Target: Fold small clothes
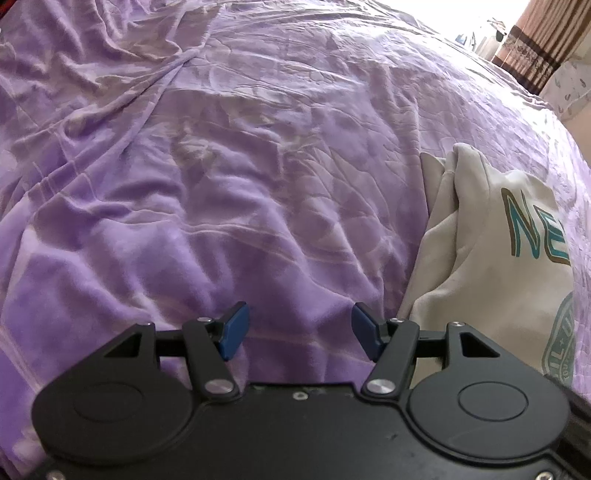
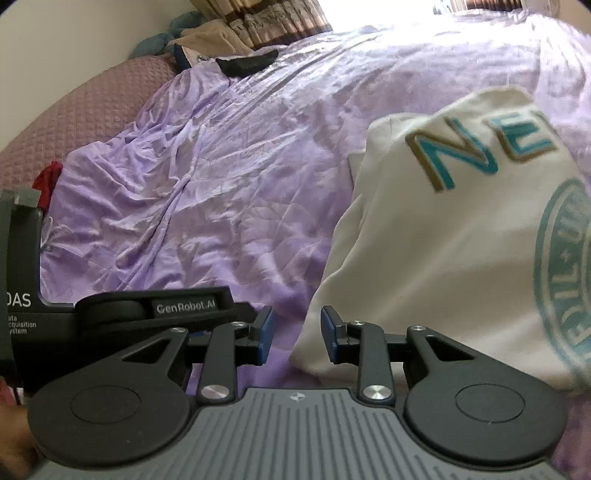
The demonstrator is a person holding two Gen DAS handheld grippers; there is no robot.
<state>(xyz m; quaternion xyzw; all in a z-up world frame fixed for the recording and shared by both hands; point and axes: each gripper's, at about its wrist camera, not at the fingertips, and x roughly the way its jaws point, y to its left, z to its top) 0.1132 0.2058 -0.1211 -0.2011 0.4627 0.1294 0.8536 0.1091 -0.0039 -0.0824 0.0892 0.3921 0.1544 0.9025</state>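
We look down from the left hand-held gripper, tilted steeply and close over the purple bedspread, with the cream shirt at the right edge. From the right hand-held gripper we face lower across the bed toward a curtain. Both views share the shirt's lettering and the rumpled bedspread beside it.

Open purple bedspread lies free from nine to one o'clock; the cream shirt blocks three o'clock.
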